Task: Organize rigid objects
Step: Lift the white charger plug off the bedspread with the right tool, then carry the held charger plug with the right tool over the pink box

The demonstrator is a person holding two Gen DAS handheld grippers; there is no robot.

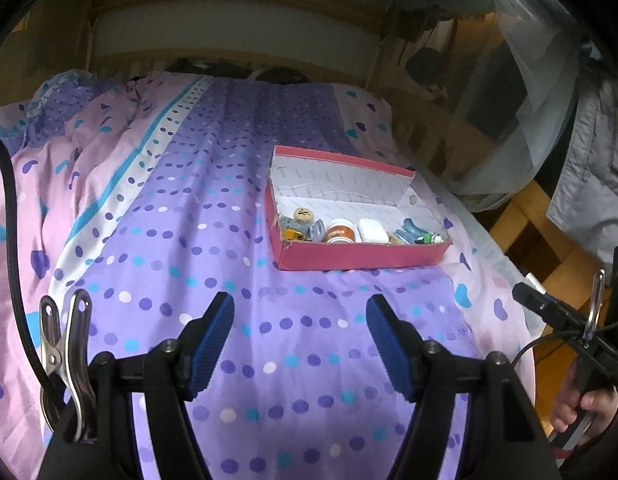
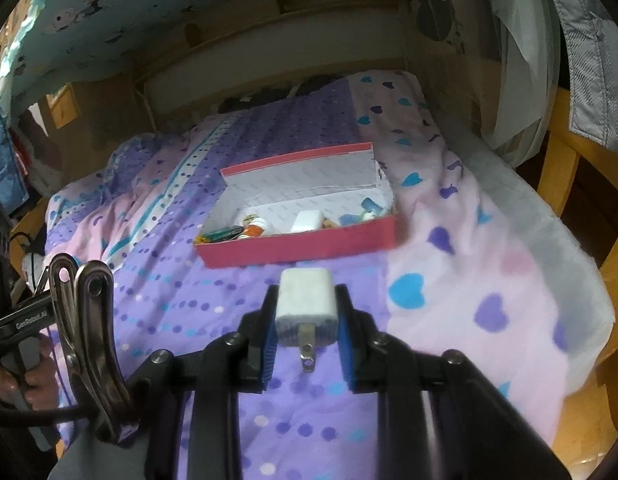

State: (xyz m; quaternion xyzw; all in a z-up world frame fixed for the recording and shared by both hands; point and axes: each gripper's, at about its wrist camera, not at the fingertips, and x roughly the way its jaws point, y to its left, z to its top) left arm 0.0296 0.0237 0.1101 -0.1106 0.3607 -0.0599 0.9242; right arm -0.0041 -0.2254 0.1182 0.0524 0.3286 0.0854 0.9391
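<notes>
Charger cube (image 2: 307, 300), white with its metal prongs toward my camera, sits pinched between my right gripper's (image 2: 307, 334) blue fingers (image 2: 267, 344), lifted over the purple dotted bedspread (image 2: 449, 280). My left gripper (image 1: 300, 344) hangs with its fingers (image 1: 213, 340) spread and nothing between them. Ahead on the bed lies the red box (image 1: 361, 260), open, white inside. Along its near wall I see a round-headed figure (image 1: 303, 214), an orange jar (image 1: 340, 232), a white case (image 1: 373, 231) and small blue pieces (image 1: 413, 230).
</notes>
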